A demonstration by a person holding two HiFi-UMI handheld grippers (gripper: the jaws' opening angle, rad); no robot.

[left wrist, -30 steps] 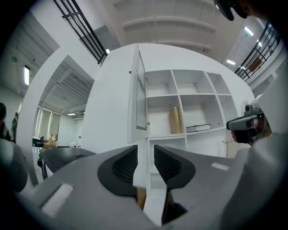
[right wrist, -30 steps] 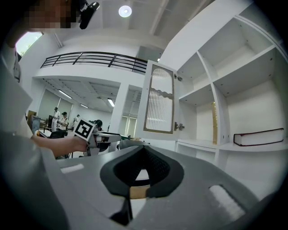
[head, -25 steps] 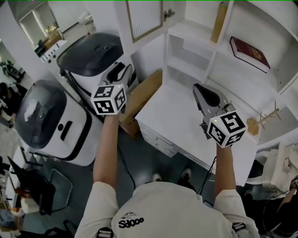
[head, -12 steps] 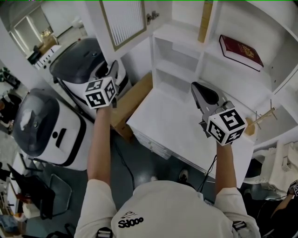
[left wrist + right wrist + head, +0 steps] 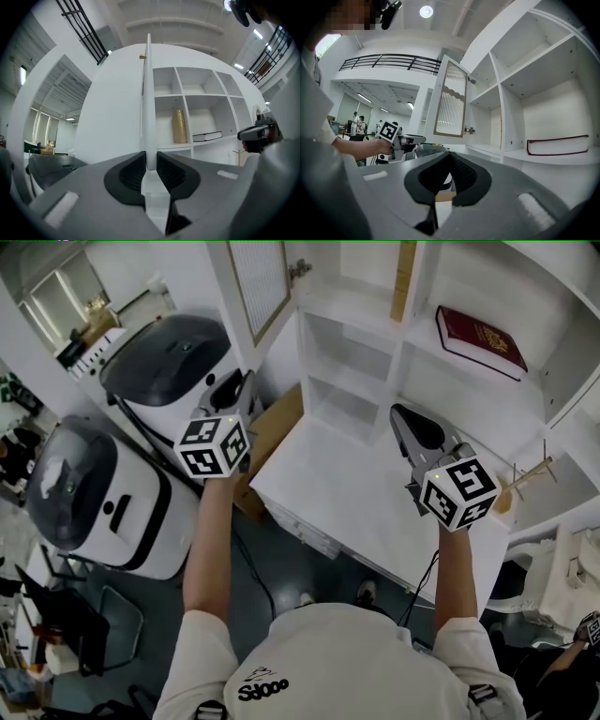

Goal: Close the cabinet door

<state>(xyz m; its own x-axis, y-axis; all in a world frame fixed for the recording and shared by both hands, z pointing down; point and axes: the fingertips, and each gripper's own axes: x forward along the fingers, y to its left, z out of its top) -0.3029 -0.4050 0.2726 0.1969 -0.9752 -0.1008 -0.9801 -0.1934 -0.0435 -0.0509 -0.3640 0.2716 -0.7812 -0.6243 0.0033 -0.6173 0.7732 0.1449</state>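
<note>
Left tool (image 5: 150, 160) moved onto cabinet door (image 5: 148, 93), jaws closing around its edge.

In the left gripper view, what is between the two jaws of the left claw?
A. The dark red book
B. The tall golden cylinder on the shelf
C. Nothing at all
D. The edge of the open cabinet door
D: the thin white edge of the cabinet door runs down between the jaws of the left claw, which are closing on it.
</note>
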